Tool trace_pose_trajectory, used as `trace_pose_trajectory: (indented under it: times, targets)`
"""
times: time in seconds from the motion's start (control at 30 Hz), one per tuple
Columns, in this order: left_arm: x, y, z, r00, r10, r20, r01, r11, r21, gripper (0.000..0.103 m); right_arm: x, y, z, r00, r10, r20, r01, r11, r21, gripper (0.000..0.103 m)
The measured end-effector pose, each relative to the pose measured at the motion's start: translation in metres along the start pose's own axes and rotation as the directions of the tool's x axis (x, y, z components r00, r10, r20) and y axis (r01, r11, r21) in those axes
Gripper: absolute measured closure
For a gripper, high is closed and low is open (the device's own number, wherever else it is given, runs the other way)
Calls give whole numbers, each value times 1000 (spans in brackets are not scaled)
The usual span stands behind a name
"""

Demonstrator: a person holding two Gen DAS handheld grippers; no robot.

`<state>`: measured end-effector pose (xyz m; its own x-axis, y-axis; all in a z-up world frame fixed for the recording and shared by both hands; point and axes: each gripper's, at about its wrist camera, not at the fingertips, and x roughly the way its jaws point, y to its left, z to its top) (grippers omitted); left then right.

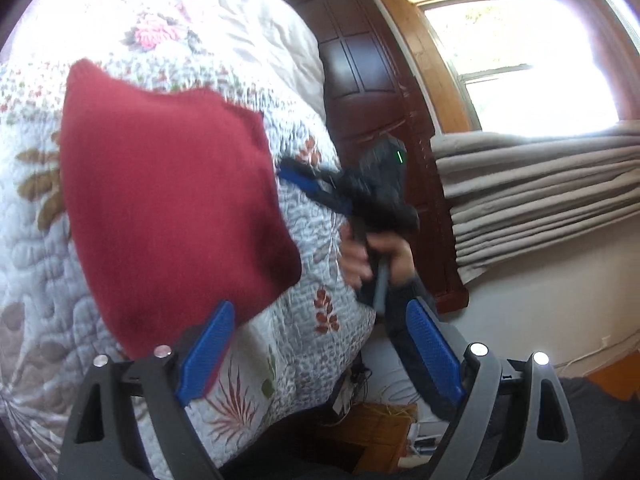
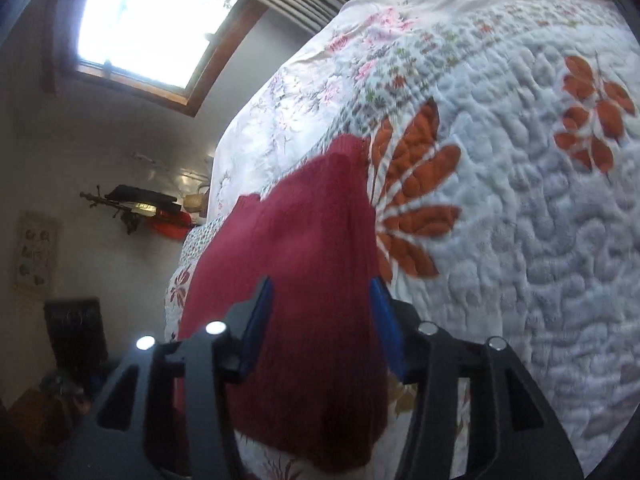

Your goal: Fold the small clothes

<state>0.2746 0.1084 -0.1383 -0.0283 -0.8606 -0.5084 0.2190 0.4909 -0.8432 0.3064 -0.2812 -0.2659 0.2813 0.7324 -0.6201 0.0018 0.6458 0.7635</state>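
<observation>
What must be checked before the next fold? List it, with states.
1. Red knitted garment lies on the white floral quilt: ok.
2. Left gripper open, nothing held: ok.
3. Right gripper open, its fingers astride the garment: ok.
4. Garment flat, no bunching: cannot tell, blurred.
5. Right gripper touching the cloth: cannot tell.

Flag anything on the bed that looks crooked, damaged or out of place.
Nothing looks damaged or spilled. The dark red knitted garment lies flat on the white floral quilt, apparently folded, with uneven, stepped edges. Both the left gripper and right gripper are open.
</observation>
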Motion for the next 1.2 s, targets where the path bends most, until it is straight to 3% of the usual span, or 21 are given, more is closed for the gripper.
trace_pose_trajectory:
  times: [0.13, 0.17, 0.2, 0.23, 0.33, 0.43, 0.5, 0.57, 0.67, 0.7, 0.77, 0.8, 0.87, 0.93, 1.0, 1.03, 1.07, 1.2]
  targets:
    - [13, -2, 10, 999, -4, -36, 5, 1000, 11, 14, 6, -7, -56, 993, 52, -101, -51, 999, 12, 30]
    - [17, -1, 11, 999, 0, -51, 0, 1000, 11, 14, 7, -11, -65, 991, 66, -117, -63, 998, 29, 40]
    - [21, 0, 11, 998, 10, -63, -9, 1000, 10, 14, 12, -15, -71, 988, 81, -133, -75, 996, 48, 78]
    - [27, 3, 9, 996, 20, -83, -20, 1000, 2, 14, 14, -18, -78, 983, 110, -146, -101, 992, 70, 90]
    - [40, 18, 3, 988, 60, -143, -64, 998, -21, 14, 19, -31, -96, 978, 141, -151, -120, 983, 142, 93]
    - [39, 25, -8, 984, 50, -172, -61, 996, -59, 14, 14, -36, -109, 978, 163, -129, -140, 975, 172, 91]
    - [33, 18, -11, 987, 38, -158, -46, 998, -45, 14, -1, -28, -108, 971, 223, -88, -206, 963, 172, 76]
    - [27, 12, -11, 990, 11, -138, -17, 999, -40, 14, -16, -21, -108, 974, 219, -61, -207, 965, 163, 64]
    - [32, 13, -10, 990, 4, -140, -10, 999, -41, 14, -14, -19, -106, 976, 203, -83, -188, 970, 155, 58]
    - [37, 16, -11, 988, 12, -151, -19, 999, -47, 14, -9, -18, -106, 978, 189, -93, -173, 972, 156, 65]
    - [47, 25, -14, 980, 76, -181, -86, 995, -47, 16, 4, -17, -111, 978, 161, -131, -142, 979, 145, 95]
    - [53, 33, -16, 976, 102, -195, -117, 991, -66, 18, 11, -19, -113, 979, 130, -154, -107, 983, 148, 96]
    - [57, 55, -24, 972, 99, -211, -128, 983, -133, 29, 20, -24, -122, 978, 107, -179, -79, 984, 158, 95]
    - [50, 63, -28, 979, 77, -190, -109, 981, -163, 32, 12, -19, -121, 982, 117, -150, -97, 986, 134, 92]
    - [41, 57, -28, 986, 58, -154, -83, 984, -158, 30, -7, -14, -114, 980, 165, -110, -151, 981, 126, 75]
    - [37, 51, -27, 989, 49, -137, -70, 986, -151, 22, -18, -13, -102, 983, 169, -74, -160, 980, 117, 66]
    - [34, 45, -27, 992, 40, -123, -58, 988, -140, 13, -25, -9, -91, 987, 157, -36, -153, 983, 99, 48]
    - [33, 36, -25, 992, 53, -112, -66, 990, -121, 7, -17, 8, -32, 994, 111, -24, -110, 993, 33, 46]
